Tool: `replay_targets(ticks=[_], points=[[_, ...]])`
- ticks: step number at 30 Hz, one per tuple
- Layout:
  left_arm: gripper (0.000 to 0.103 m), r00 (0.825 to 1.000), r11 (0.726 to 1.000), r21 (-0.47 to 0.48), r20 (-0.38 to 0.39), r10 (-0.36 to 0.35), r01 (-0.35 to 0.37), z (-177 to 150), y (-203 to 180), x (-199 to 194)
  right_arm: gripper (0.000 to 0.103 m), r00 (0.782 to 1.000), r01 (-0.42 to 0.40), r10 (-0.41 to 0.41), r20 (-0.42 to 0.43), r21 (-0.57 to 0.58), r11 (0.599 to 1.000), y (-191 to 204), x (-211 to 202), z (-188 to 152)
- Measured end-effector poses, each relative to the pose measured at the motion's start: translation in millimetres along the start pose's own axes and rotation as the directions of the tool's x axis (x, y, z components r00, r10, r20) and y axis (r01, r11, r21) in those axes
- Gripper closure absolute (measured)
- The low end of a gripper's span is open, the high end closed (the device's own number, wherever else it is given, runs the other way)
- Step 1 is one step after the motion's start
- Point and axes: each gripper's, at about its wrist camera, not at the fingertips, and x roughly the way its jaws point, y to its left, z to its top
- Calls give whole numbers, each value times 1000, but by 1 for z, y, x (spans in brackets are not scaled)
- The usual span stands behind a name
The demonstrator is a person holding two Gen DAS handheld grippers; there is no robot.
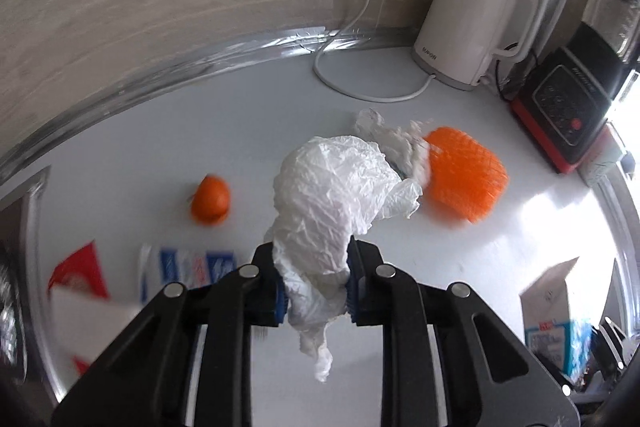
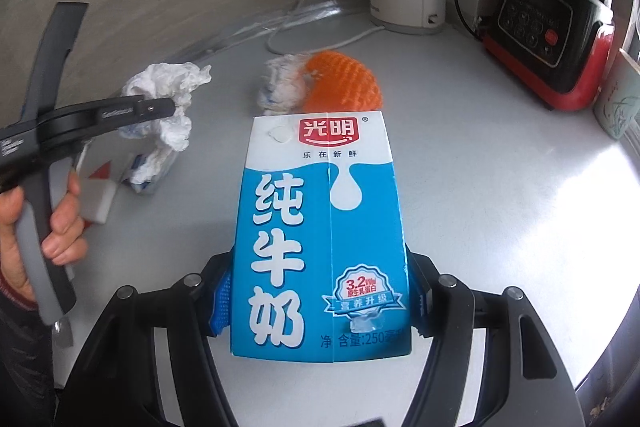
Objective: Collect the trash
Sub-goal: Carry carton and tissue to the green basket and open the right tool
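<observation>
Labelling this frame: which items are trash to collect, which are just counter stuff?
Trash: crumpled plastic bag in left tool; milk carton in right tool; orange net; orange peel.
Bystanders: kettle; blender base.

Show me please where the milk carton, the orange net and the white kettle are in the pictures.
milk carton (image 2: 324, 239): right wrist view, middle of its blue front face.
orange net (image 1: 466, 173): left wrist view, centre of the mesh.
white kettle (image 1: 464, 15): left wrist view, middle of its body.

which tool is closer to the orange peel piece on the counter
Left. The left tool, shut on crumpled white plastic, is just beside the orange peel. The right tool holds the milk carton farther off.
</observation>
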Motion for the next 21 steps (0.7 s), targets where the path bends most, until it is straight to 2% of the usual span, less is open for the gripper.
replay_targets(ticks=[6,11,21], points=[[82,999,1000,-9,26,-19,19,-42,-6,-65,37,1000,-24,24,-1,-38,999,11,-33,-27],[82,999,999,16,35,-37,36,-94,-28,-117,37,999,-49,47,-17,-70,996,15,-63,-65],[82,991,993,-20,-55,-121,120,-203,-70,-163,37,993,-97,90,-72,-95,991,5,-112,-150]])
